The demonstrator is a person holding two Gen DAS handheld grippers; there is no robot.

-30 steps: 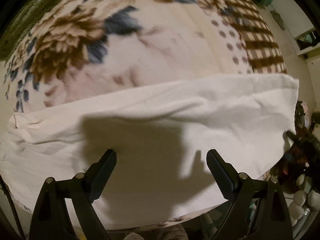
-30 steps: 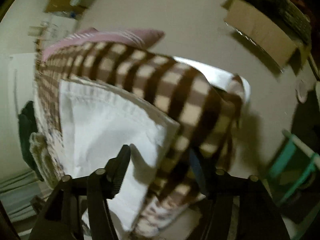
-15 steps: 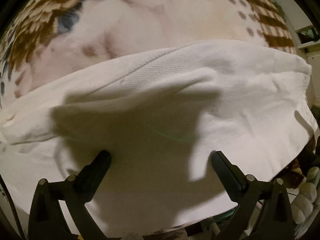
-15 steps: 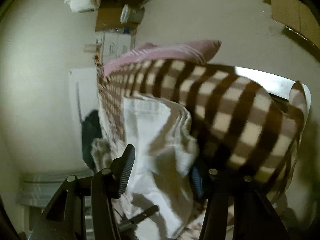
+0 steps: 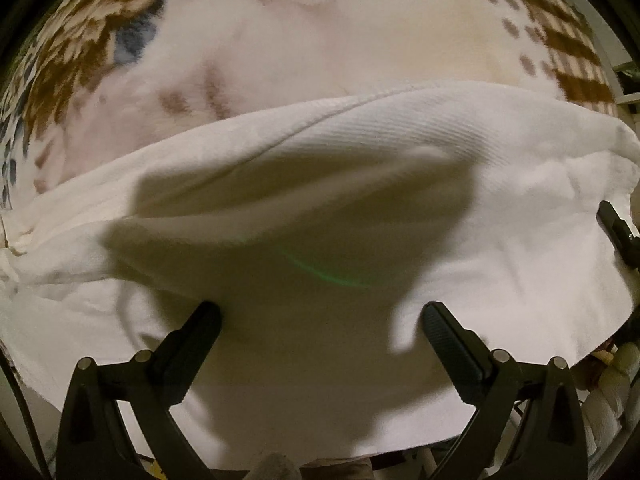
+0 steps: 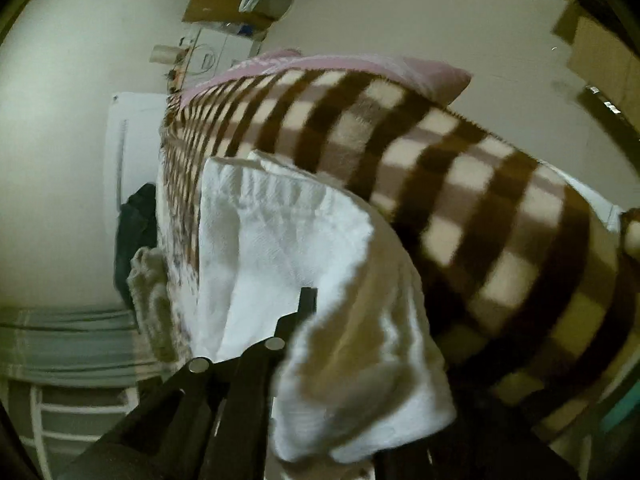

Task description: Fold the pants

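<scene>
Nearest the left wrist camera, the left hand-held gripper [image 5: 320, 322] stands spread wide, its two fingers low over the white pants [image 5: 420, 160] with nothing between them; whether the tips touch the cloth cannot be told. If it comes together here it meets a flat, broad stretch of fabric — it may pinch only the top layer, or bunch up a ridge instead of a clean edge. A raised crease already runs across the cloth just beyond the fingers, and a careless pull could deepen it into the fold.

In the right wrist view, the right hand-held gripper [image 6: 310, 344] is largely buried under a corner of the pants [image 6: 280, 248]. One dark finger [image 6: 306, 304] shows; the other is hidden by cloth draped over it. It looks pressed together on that corner, though the hidden side makes this a judgement. How much cloth is caught cannot be seen — a quick lift might let it slip out and drop the fold half made.

Further off, the pants lie on a bed, over a fleece blanket [image 5: 320, 32] with flowers and a brown check border [image 6: 460, 184]. The blanket is soft and loose, so dragging the pants could pull it along and skew the layers. The near edge of the pants sits close to the bed's edge, and a pull that way risks sliding them off.
</scene>
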